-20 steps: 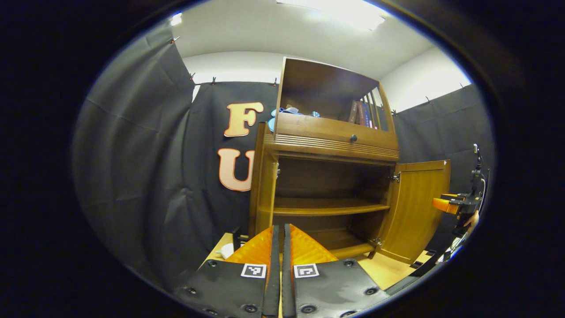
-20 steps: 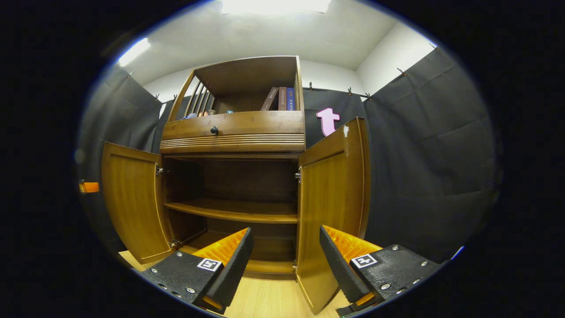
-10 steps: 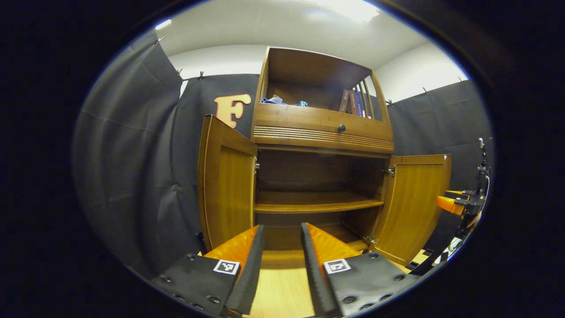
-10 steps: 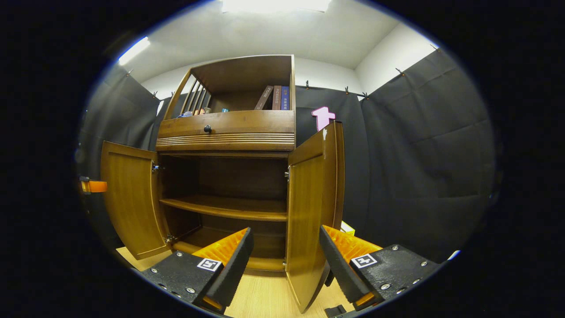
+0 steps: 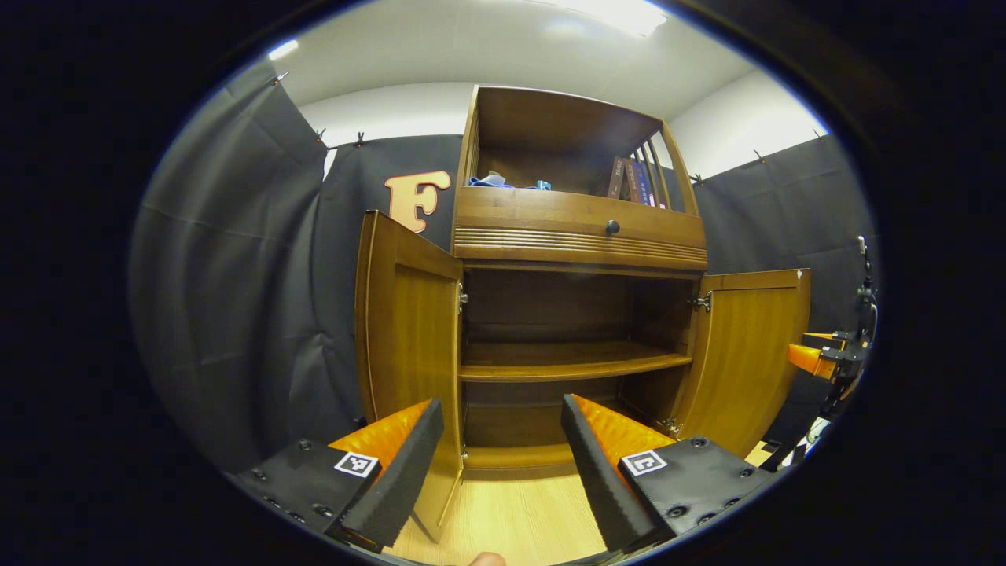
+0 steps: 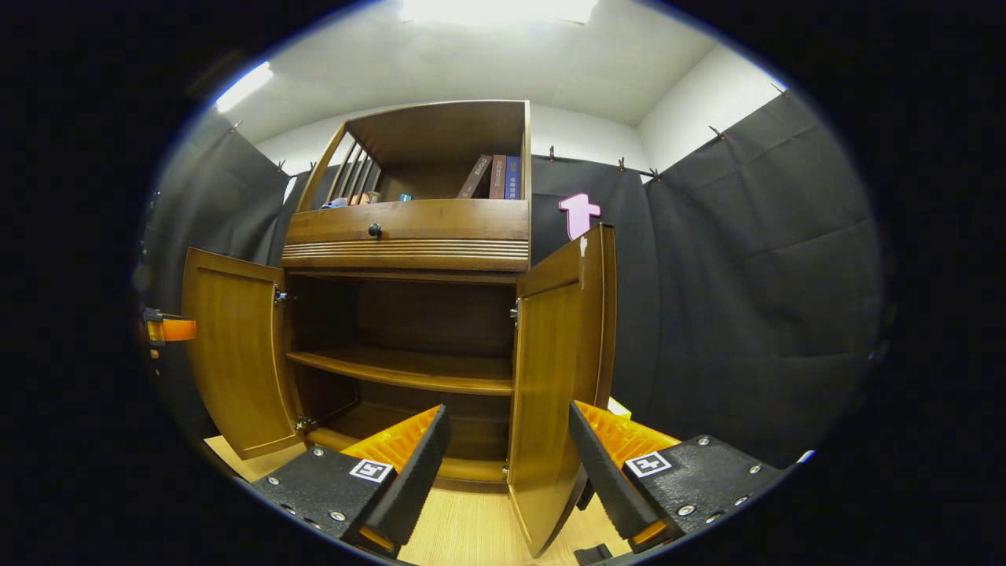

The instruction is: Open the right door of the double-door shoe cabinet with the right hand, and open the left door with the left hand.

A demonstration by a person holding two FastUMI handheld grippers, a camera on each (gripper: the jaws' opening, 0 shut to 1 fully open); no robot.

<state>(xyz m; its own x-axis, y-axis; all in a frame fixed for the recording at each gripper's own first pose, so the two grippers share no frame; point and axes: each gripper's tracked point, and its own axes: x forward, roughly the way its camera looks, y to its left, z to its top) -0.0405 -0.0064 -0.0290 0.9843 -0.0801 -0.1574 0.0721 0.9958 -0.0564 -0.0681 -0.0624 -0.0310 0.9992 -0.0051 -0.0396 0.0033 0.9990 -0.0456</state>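
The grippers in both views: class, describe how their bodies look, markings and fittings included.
Left gripper and right gripper match: two wedge-shaped fingers with ribbed inner faces, mounted on dark plates studded with round screws. Each plate carries a small square black-and-white tag.

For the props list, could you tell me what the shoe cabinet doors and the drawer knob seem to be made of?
The left door and right door look like wood or wood veneer, with a warm brown glossy finish: grain lines and light sheen show. The drawer knob is small, round and dark, possibly metal or painted wood; it is too small to tell.
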